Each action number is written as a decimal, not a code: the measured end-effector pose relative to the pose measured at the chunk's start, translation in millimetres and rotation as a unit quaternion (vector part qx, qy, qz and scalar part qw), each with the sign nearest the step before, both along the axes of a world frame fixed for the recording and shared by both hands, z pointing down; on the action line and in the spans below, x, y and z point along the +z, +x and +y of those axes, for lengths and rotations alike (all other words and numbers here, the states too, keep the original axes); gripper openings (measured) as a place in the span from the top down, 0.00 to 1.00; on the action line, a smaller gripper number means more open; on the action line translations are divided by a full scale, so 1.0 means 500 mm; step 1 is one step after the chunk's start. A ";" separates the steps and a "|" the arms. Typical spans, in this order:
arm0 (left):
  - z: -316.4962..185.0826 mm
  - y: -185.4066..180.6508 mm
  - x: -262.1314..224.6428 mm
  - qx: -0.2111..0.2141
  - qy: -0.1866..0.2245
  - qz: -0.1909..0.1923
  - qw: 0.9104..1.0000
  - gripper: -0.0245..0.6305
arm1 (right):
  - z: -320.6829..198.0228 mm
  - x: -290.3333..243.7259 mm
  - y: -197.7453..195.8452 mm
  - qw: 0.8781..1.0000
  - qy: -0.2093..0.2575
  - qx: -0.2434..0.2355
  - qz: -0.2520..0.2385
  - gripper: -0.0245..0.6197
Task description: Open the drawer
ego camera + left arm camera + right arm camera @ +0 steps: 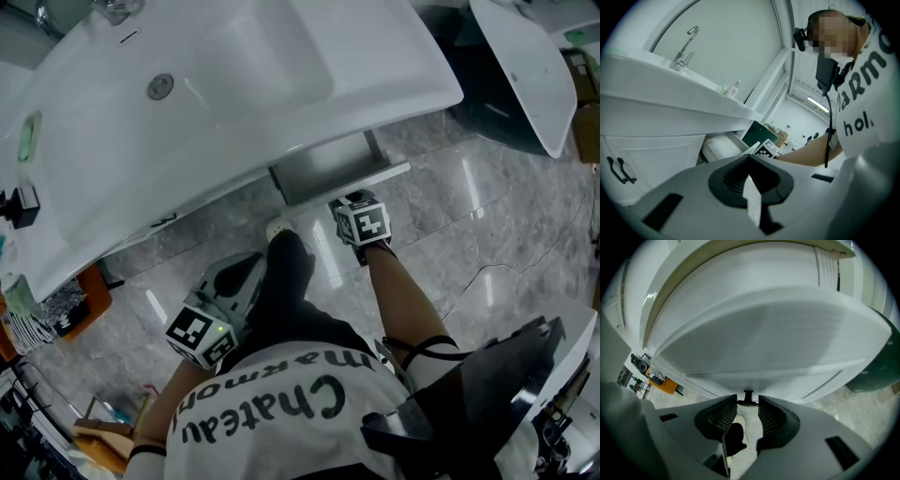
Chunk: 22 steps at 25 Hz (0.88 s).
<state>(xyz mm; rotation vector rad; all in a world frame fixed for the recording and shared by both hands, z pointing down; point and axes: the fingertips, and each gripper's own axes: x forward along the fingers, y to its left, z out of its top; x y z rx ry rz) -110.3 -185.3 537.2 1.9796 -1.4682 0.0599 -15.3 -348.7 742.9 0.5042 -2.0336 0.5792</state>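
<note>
A white drawer (330, 171) stands pulled out from under the white vanity. My right gripper (345, 202) is at the drawer's front edge. In the right gripper view the drawer front (764, 333) fills the frame from below. The small black handle (748, 398) spans the gap between the jaw tips, so my right gripper (748, 401) is shut on it. My left gripper (246, 265) hangs lower and to the left, above the person's knee, away from the drawer. In the left gripper view my left gripper (750, 160) is shut on nothing, and the open drawer (723, 146) shows beyond it.
The wide basin top (234, 84) with its tap (684, 51) overhangs the drawer. A cabinet door with a black handle (618, 169) is left of the drawer. A second basin (530, 66) is at the right. Marble floor (487, 234) lies below, with an orange item (89, 295) at the left.
</note>
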 end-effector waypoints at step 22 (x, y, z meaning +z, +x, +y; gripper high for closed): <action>0.001 0.029 -0.140 0.003 0.048 0.007 0.999 0.95 | 0.071 -0.208 0.147 0.995 0.002 0.087 -0.056 0.94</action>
